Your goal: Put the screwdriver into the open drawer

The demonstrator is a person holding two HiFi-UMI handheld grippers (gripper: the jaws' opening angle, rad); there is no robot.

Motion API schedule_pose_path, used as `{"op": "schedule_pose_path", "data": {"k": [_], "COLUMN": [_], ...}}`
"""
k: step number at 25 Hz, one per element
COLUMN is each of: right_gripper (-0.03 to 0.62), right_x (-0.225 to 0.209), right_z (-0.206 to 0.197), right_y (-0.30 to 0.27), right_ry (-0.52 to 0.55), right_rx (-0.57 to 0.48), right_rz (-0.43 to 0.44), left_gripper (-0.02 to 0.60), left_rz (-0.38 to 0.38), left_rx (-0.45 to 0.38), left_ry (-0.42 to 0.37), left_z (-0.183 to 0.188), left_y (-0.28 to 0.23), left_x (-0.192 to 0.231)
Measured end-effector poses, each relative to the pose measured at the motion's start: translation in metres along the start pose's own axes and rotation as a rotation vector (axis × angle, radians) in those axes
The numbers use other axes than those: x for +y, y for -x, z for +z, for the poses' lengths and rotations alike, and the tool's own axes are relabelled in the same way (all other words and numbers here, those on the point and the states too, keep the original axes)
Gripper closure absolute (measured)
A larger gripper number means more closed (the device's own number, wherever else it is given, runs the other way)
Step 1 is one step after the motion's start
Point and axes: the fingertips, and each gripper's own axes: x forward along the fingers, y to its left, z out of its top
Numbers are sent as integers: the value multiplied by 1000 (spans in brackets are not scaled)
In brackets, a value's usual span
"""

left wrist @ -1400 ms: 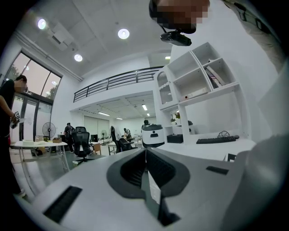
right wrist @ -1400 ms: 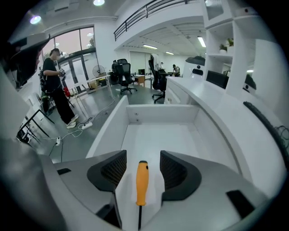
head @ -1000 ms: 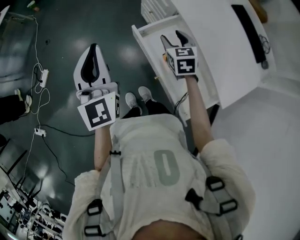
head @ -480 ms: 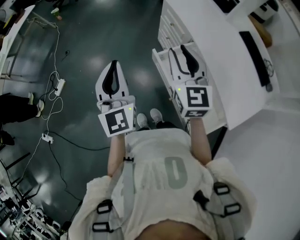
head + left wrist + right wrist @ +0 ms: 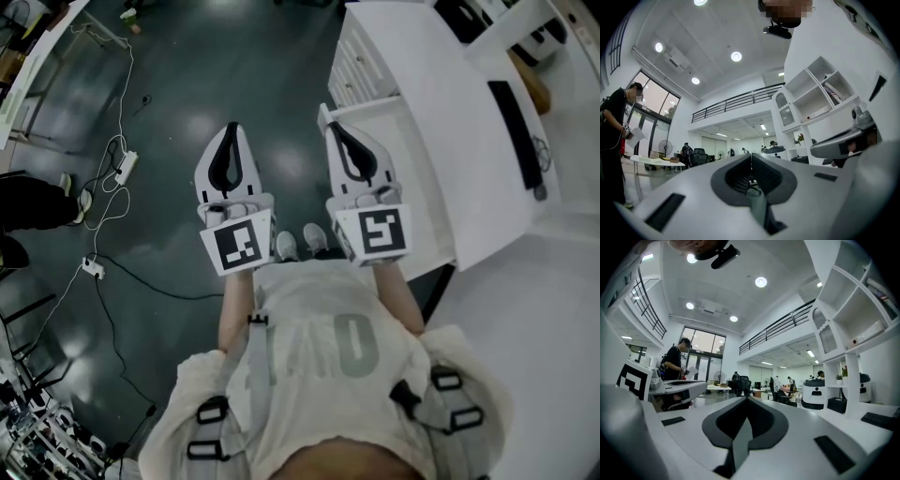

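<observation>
Drawer (image 5: pixel 370 106): white, boxy, open | left gripper (image 5: pixel 232 127) jaws: closed, empty | right gripper (image 5: pixel 332 127) jaws: closed, empty

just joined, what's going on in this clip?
A person stands holding a hand-held gripper in each hand, both raised in front and pointing out across the room. The left hand-held gripper and the right hand-held gripper are both shut with nothing between the jaws. In the head view the right one overlaps the edge of the open drawer of the white desk. No screwdriver shows in any view, so whether it is in the drawer can't be told.
</observation>
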Motion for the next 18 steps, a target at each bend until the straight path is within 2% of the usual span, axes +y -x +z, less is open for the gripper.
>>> {"op": "schedule_pose_path", "data": {"k": [6,18], "right_gripper": [588,588], "right_x": [14,18], "right_z": [-5,-16], "right_y": [-1,-4], "right_ry": [-26,-17], "right_rx": [25,47], "right_rz": [50,80], "left_gripper": [575,575], "left_rz": [16,41], "left_rx": [-7,7], "left_ry": [-7,-10], "left_z": [1,0], "left_y": [6,15], "left_x": [6,16]}}
